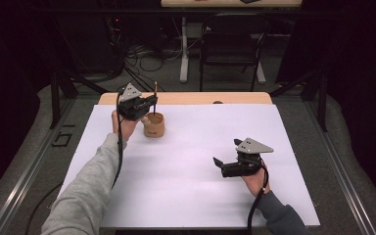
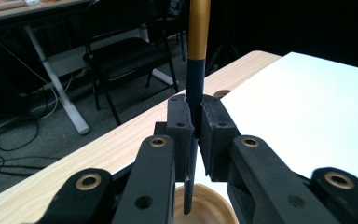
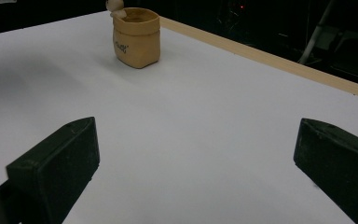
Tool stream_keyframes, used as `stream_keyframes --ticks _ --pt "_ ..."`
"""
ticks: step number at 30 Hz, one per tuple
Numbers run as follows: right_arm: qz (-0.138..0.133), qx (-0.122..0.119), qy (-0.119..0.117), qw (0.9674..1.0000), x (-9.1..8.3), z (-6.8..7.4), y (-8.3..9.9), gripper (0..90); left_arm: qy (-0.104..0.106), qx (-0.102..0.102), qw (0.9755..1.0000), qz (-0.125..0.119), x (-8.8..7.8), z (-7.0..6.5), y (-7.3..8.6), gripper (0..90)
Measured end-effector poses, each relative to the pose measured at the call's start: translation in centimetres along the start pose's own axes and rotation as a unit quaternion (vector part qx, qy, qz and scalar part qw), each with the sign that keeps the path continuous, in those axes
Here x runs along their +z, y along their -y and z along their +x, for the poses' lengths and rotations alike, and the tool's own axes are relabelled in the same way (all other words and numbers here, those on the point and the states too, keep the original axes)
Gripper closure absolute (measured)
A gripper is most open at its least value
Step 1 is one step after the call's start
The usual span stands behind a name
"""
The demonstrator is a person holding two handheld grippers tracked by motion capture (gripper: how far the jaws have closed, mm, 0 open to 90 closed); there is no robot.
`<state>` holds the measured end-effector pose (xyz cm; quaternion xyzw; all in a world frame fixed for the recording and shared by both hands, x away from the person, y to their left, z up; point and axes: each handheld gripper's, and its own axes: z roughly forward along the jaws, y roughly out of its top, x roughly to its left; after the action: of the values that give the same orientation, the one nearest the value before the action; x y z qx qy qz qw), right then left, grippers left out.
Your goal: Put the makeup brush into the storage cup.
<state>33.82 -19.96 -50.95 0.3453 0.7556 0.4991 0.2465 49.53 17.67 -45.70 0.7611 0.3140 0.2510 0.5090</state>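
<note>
Where the left gripper (image 1: pixel 149 104) closes its two black pads (image 2: pixel 181 122), a slim pen (image 2: pixel 195 88) stands upright between them, clamped tight with no gap on either side. Its barrel is dark blue at the grip and gold above, and the gold end rises clear of the gripper in the high view. The lower tip hangs inside the mouth of a small tan cup (image 1: pixel 154 125) shaped like a sack; whether the tip touches the bottom cannot be told. Dark lettering marks the cup's side, and a small pale figure (image 3: pixel 116 7) sits at its rim.

The cup stands on the white sheet that covers the worktop (image 1: pixel 186 166), toward the far left corner and just short of the far wooden edge (image 1: pixel 200 98). A person's left hand (image 1: pixel 124 125) carries this gripper right beside the cup, the grey sleeve running back toward the near left corner, the cable trailing along the forearm.

The right gripper (image 1: pixel 223 164) is well apart from the cup, over the right half of the sheet nearer the near edge, held in the person's right hand (image 1: pixel 255 180). Its jaws stand wide open and hold nothing; bare white sheet lies between them in the right gripper view. It points leftward across the worktop, toward the cup.

Beyond the far edge a black chair (image 1: pixel 230 44) stands on the floor, with cables (image 1: pixel 142 54) lying to its left.
</note>
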Motion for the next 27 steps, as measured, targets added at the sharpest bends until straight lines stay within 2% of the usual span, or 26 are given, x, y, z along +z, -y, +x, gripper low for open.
stream_keyframes --ticks 10,23,24,25,27 --pt "0.003 0.002 -0.001 1.0000 0.0 -0.1 0.0 0.0 -0.002 -0.004 0.9999 0.016 0.6 0.2 0.5 83.3" --pt "0.007 -0.001 -0.002 1.0000 0.1 -0.1 0.0 0.0 -0.002 -0.023 0.9989 0.041 1.3 0.3 1.6 82.6" --pt "0.007 0.001 -0.002 1.0000 0.1 -0.1 0.0 0.0 -0.002 -0.028 0.9987 0.042 1.4 0.4 1.7 81.4" --pt "0.006 0.001 -0.001 1.0000 0.1 -0.1 0.0 0.0 -0.003 -0.029 0.9985 0.045 1.4 0.4 1.7 71.6" --pt "0.006 0.003 0.000 1.0000 0.1 -0.2 0.0 0.0 -0.002 -0.032 0.9980 0.054 1.4 0.5 1.7 57.6"
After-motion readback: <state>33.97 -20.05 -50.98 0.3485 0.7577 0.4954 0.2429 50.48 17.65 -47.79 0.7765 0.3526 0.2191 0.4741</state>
